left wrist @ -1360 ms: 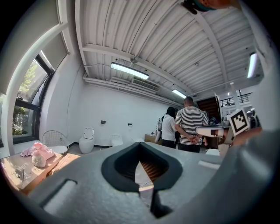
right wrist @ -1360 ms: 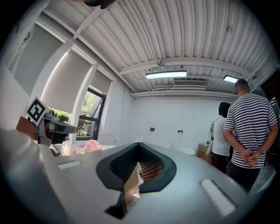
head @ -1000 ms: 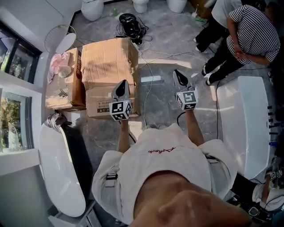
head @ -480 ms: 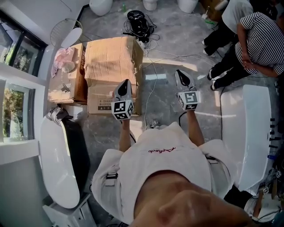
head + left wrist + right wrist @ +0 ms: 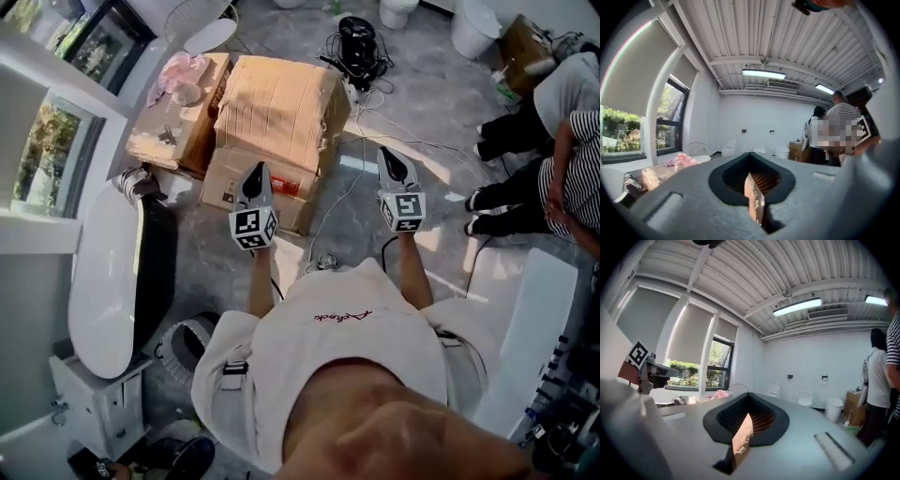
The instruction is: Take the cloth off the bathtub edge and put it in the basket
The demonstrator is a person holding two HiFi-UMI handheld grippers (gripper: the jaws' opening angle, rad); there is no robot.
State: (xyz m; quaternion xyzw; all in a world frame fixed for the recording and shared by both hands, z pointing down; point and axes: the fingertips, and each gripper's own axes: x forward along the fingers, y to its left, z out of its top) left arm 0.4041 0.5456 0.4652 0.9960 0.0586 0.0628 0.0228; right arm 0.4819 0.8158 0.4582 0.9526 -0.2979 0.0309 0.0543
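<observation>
Head view: cloth bunched on the end rim of the bathtub — untouched. Basket on the floor beside the tub. Left gripper and right gripper — jaws closed, empty, near the cardboard boxes, well apart from the cloth.

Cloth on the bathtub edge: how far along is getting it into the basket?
Nothing is done yet: the cloth lies on the bathtub end. The left gripper and right gripper hold nothing, jaws shut. What is left: grasping it and carrying it to what looks like the basket.
</observation>
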